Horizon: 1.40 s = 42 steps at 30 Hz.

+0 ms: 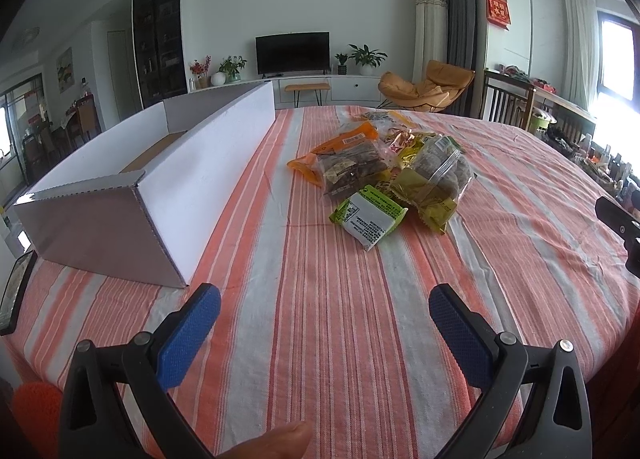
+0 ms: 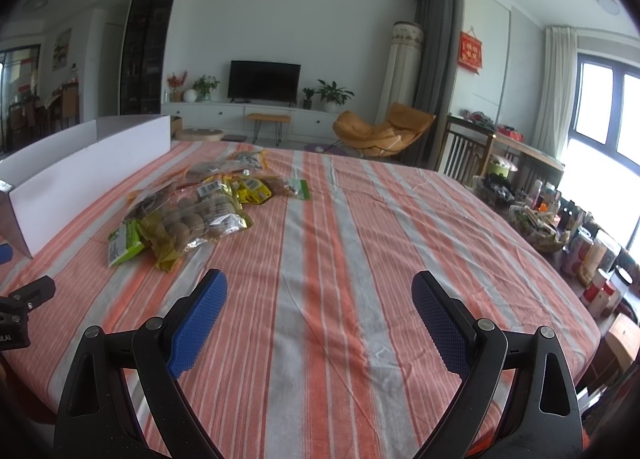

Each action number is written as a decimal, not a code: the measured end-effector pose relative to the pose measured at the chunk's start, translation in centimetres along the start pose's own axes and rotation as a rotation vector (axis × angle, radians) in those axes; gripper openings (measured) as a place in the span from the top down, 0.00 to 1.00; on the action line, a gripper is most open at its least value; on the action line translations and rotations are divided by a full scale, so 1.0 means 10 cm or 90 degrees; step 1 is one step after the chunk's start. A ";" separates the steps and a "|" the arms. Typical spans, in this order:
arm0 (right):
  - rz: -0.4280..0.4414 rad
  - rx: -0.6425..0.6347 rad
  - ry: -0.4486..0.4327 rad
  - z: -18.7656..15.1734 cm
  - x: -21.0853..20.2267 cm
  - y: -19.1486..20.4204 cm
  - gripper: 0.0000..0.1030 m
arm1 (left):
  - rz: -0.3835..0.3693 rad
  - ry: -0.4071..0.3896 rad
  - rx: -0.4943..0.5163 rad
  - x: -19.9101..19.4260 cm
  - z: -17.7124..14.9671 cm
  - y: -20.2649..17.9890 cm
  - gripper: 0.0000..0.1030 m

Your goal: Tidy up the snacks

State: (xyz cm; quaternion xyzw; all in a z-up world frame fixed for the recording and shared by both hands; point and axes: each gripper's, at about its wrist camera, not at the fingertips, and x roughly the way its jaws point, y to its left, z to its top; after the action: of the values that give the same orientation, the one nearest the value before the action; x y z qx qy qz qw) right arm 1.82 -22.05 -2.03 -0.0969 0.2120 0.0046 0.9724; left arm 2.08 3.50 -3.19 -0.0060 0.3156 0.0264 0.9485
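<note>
Both jaws apart, empty. Snack pile [image 1: 384, 175] at 12 o'clock, white box [image 1: 160, 179] at 10. Risk: slippery overlapping bags (crinkly film) slide out, or two lift together.

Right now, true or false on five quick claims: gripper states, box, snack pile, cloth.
1. Both grippers, left gripper and right gripper, are open and hold nothing. True.
2. The snack packets already lie inside the white box. False: they are piled on the striped tablecloth, beside the box.
3. The box stands to the left of the pile. True.
4. The packet nearest the left gripper is the green and white packet. True.
5. The tablecloth is plain blue. False: orange, grey and white stripes.
</note>
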 end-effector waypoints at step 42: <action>0.277 0.342 0.402 0.64 1.87 0.36 0.07 | 0.022 0.124 -0.006 0.53 -0.06 0.13 0.00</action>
State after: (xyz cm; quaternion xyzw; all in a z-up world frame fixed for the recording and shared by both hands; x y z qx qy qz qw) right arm 21.33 -17.85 -4.71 0.2087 0.5068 0.1237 0.8272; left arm 5.83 5.01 -6.86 -0.0075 0.4064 0.0434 0.9126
